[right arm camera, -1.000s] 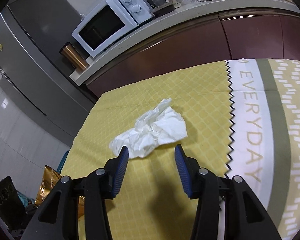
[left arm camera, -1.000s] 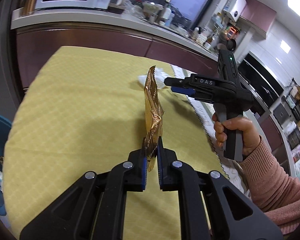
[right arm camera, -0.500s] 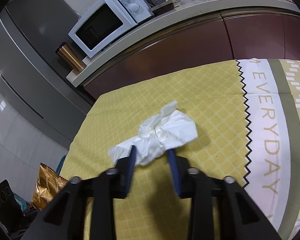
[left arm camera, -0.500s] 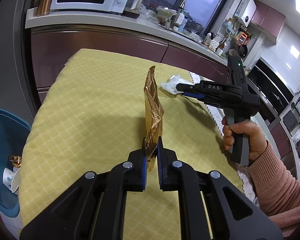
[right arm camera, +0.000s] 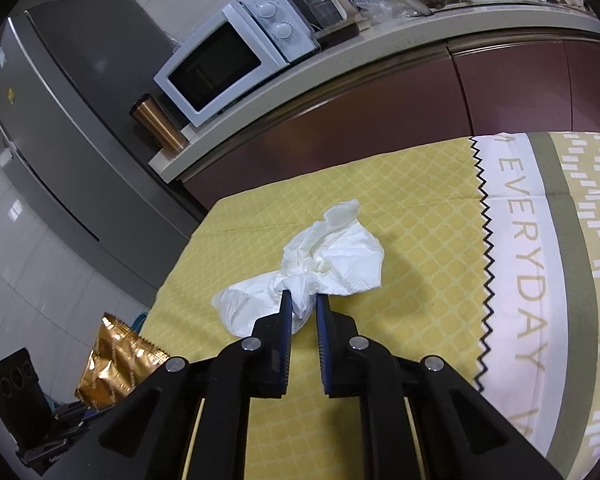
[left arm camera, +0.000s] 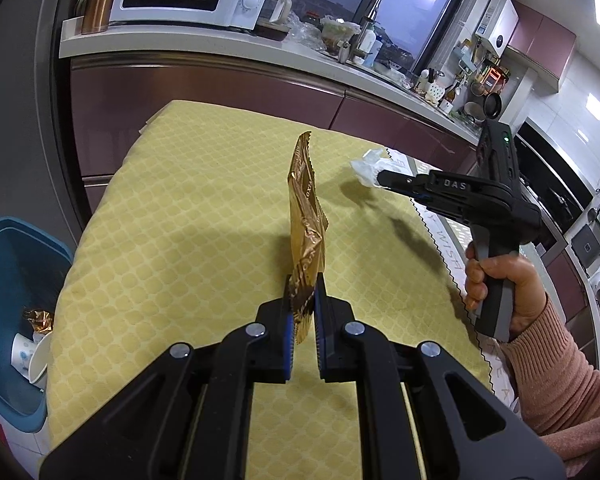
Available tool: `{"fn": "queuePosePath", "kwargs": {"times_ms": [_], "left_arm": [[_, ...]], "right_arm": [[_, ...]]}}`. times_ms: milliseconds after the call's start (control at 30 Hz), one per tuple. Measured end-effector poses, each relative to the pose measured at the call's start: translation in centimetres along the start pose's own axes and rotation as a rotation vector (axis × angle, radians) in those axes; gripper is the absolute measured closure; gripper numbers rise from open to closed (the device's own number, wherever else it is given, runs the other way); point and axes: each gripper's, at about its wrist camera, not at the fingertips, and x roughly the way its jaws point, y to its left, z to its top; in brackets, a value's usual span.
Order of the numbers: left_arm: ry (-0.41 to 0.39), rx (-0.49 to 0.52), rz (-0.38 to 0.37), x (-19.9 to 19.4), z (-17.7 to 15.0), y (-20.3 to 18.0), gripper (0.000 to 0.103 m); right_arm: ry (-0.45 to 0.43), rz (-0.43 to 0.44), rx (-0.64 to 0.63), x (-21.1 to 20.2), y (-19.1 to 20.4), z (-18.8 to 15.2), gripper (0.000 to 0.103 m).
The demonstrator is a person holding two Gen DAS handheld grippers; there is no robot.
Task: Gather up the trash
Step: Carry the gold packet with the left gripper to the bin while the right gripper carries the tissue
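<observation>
1. The left tool [left arm camera: 303, 300] is clamped on the bottom edge of a gold foil snack wrapper [left arm camera: 306, 220], which stands upright above the yellow-clothed tabletop [left arm camera: 188, 216], straight ahead at 12 o'clock in the left wrist view.
2. The right tool [right arm camera: 303, 312] is closing, with a bunched fold of the crumpled white tissue [right arm camera: 328, 264] pinched between its pads; the rest of the tissue spreads toward 12 and 10 o'clock from the tips.
3. In the left wrist view the tissue shows at the right tool's tip, at about 2 o'clock, with its shadow on the cloth beneath it; whether it touches the tabletop I cannot tell.
4. Handling, as I judge it: the tissue is very light, soft and compressible, so it needs little force but can tear or slip if only a thin corner is taken. The thick crumpled middle, where the pads sit now, looks the safest hold.
5. The wrapper is light, thin and slick; a grip near its crimped edge resists sliding.
6. A blue bin [left arm camera: 8, 264] stands beside the tabletop at 9 o'clock in the left view, with a paper cup and another gold wrapper inside, the likely destination for both pieces.
</observation>
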Motion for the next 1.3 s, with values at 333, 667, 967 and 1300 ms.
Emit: {"fn": "queuePosePath", "kwargs": {"times_ms": [333,667,967,1300], "left_arm": [[-0.022,0.011,0.006,-0.6,0.2,0.0,0.094],[-0.054,0.015,0.029,-2.3,-0.3,0.4,0.094],[-0.075,-0.002,0.056,-4.2,-0.9,1.9,0.094],[-0.103,-0.027,0.089,-6.8,-1.8,3.8,0.094]], "right_arm": [[-0.035,0.041,-0.075,-2.6,2.8,-1.8,0.092],[-0.047,0.079,-0.146,-4.3,6.0,-4.0,0.092],[-0.017,0.129,-0.221,-4.3,9.3,-6.3,0.092],[0.023,0.178,-0.274,-3.2,12.4,-7.8,0.092]]}}
